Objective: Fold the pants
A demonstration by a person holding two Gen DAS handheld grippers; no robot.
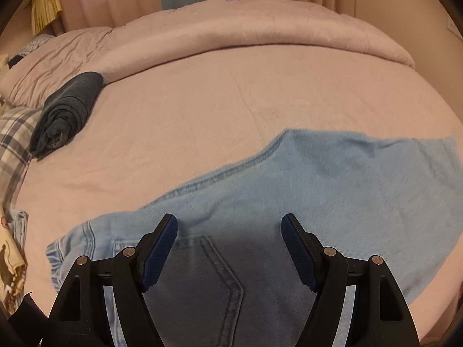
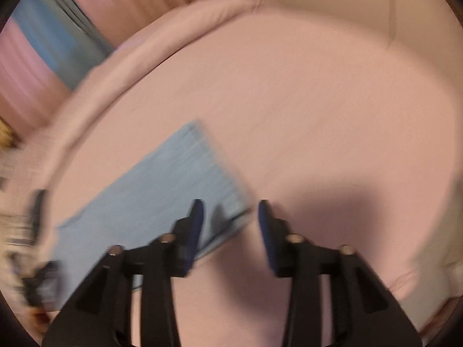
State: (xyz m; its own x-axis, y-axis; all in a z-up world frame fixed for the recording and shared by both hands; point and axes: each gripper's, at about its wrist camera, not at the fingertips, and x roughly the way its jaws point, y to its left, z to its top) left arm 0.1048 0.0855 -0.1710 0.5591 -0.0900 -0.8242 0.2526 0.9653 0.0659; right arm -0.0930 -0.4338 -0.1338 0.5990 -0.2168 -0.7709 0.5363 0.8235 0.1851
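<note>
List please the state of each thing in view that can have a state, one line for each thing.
light blue jeans: spread flat on the bed, not held
dark garment: rolled up, lying near the pillows
duvet: folded back along the far side of the bed
left gripper: open, over the jeans, empty
right gripper: open, nothing between its fingers

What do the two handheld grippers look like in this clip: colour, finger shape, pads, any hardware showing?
Both match. The left gripper and right gripper have matte black angular plastic bodies with triangular cut-outs and round silver pins at the linkage joints. Each finger carries a dark blue ribbed pad on its inner face. No cables, markings or sleeves show.
</note>
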